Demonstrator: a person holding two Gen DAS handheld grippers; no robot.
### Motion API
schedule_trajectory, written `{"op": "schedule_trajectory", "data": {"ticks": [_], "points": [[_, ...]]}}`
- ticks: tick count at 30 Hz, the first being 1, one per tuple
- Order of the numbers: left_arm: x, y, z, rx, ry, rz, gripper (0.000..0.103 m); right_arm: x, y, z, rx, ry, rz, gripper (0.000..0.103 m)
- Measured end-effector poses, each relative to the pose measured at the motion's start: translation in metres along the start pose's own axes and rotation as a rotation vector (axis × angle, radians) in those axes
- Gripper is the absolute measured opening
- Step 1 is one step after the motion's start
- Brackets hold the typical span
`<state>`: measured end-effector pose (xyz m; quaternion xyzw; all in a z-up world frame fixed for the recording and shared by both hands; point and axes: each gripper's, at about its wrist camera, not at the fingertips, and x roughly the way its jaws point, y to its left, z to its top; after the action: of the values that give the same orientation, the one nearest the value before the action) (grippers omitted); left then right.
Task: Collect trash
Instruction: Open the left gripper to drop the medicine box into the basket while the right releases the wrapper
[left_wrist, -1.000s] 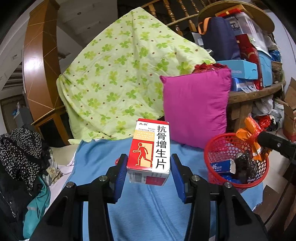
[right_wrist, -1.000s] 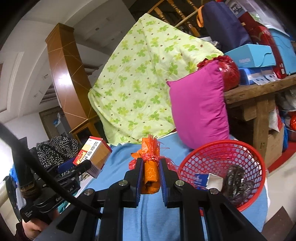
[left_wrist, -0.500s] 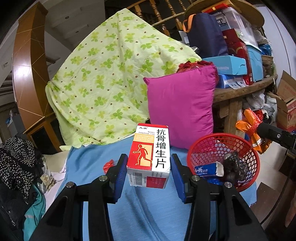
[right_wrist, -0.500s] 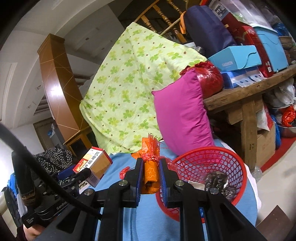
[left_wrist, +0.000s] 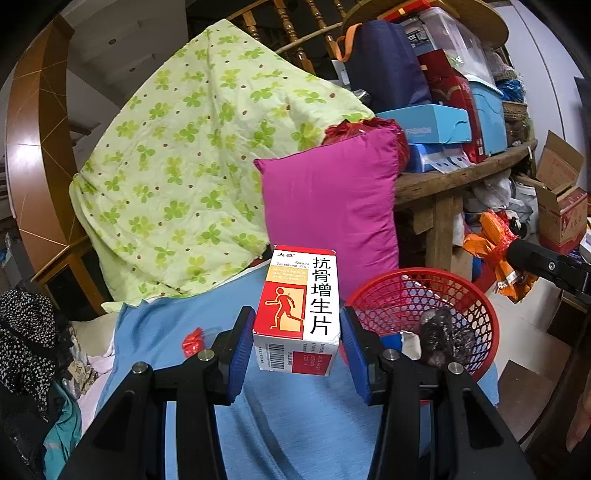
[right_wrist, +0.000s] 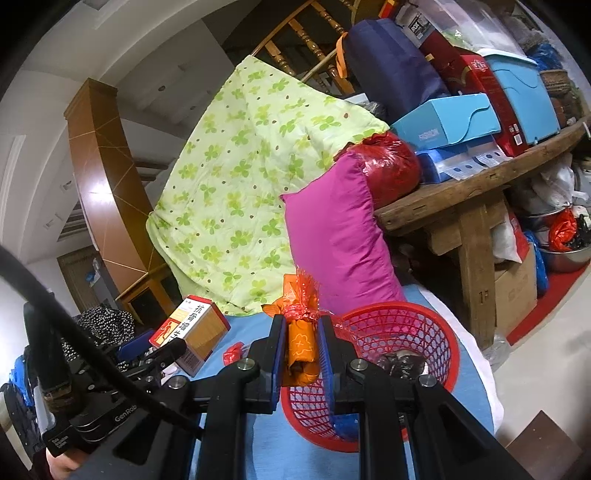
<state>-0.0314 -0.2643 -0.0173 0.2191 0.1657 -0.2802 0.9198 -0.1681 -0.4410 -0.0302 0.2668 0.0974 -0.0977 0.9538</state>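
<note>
My left gripper (left_wrist: 297, 341) is shut on a red and white medicine box (left_wrist: 301, 308) with Chinese print, held above the blue bed sheet (left_wrist: 291, 421), just left of the red mesh basket (left_wrist: 465, 295). The box also shows in the right wrist view (right_wrist: 192, 332). My right gripper (right_wrist: 302, 350) is shut on an orange wrapper (right_wrist: 301, 341) with red netting, held over the basket's (right_wrist: 439, 332) left rim. The wrapper also shows in the left wrist view (left_wrist: 495, 251). The basket holds a dark crumpled bag (left_wrist: 441, 334) and a blue and white packet (left_wrist: 400, 341).
A small red scrap (left_wrist: 192, 340) lies on the sheet left of the box. A magenta pillow (left_wrist: 332, 206) and a green clover quilt (left_wrist: 184, 177) stand behind. A cluttered wooden table (left_wrist: 454, 177) is at the right. Clothes (left_wrist: 29, 332) pile at the left.
Both grippers have moved toward the basket with their loads. The orange wrapper has come over the basket's left rim, and the box is now close beside the basket.
</note>
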Motion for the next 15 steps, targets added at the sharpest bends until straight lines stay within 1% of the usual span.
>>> {"op": "schedule_trajectory", "data": {"ticks": [7, 11, 13, 15], "points": [[0.008, -0.014, 0.002, 0.014, -0.002, -0.049, 0.048, 0.0, -0.014, 0.0, 0.016, 0.0, -0.019, 0.019], [0.014, -0.022, 0.002, 0.019, 0.01, -0.071, 0.049, 0.0, -0.021, 0.001, 0.025, 0.001, -0.032, 0.019], [0.018, -0.023, 0.002, 0.012, 0.018, -0.094, 0.049, 0.0, -0.024, 0.001, 0.031, -0.001, -0.037, 0.019], [0.022, -0.024, 0.002, -0.004, 0.027, -0.133, 0.049, 0.0, -0.027, 0.001, 0.035, -0.001, -0.045, 0.019]]}}
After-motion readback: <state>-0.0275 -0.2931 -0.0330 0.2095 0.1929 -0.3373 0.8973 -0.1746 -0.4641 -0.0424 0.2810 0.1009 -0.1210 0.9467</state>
